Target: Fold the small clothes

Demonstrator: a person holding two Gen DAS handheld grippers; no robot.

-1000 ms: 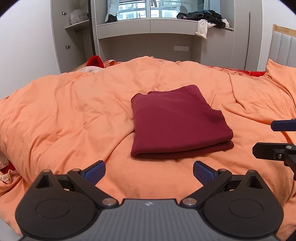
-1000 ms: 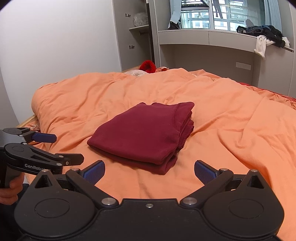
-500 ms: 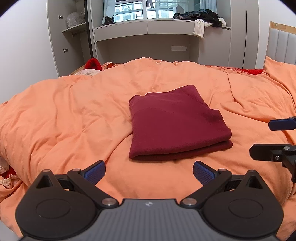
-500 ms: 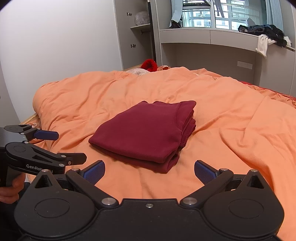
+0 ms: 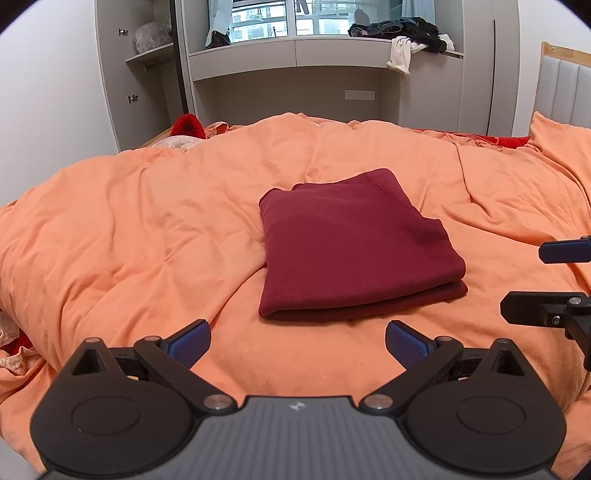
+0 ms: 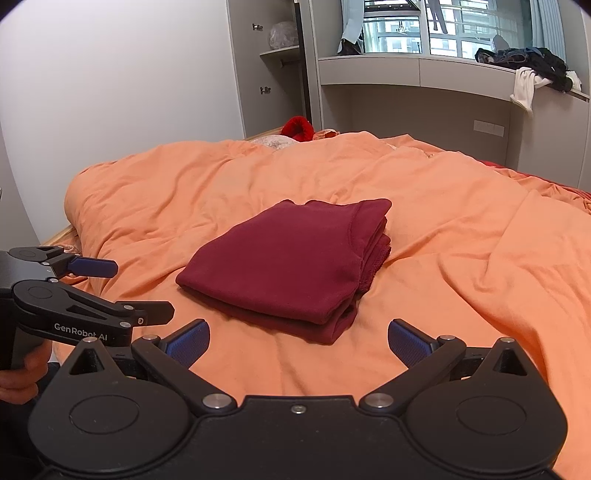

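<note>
A dark red garment (image 5: 351,251) lies folded into a neat rectangle on the orange duvet (image 5: 147,236); it also shows in the right wrist view (image 6: 291,266). My left gripper (image 5: 297,345) is open and empty, just short of the garment's near edge. My right gripper (image 6: 298,345) is open and empty, also near the garment's front edge. The left gripper shows at the left of the right wrist view (image 6: 142,290), and the right gripper's fingers (image 5: 561,251) at the right of the left wrist view.
A red object (image 5: 189,126) and a patterned cloth (image 5: 173,142) lie at the bed's far left corner. A grey wardrobe (image 5: 140,74) and a window ledge with piled clothes (image 5: 406,29) stand behind. A headboard (image 5: 565,88) is at the right.
Both grippers have drawn back and risen slightly, so the garment sits a little farther off. The garment has not moved.
</note>
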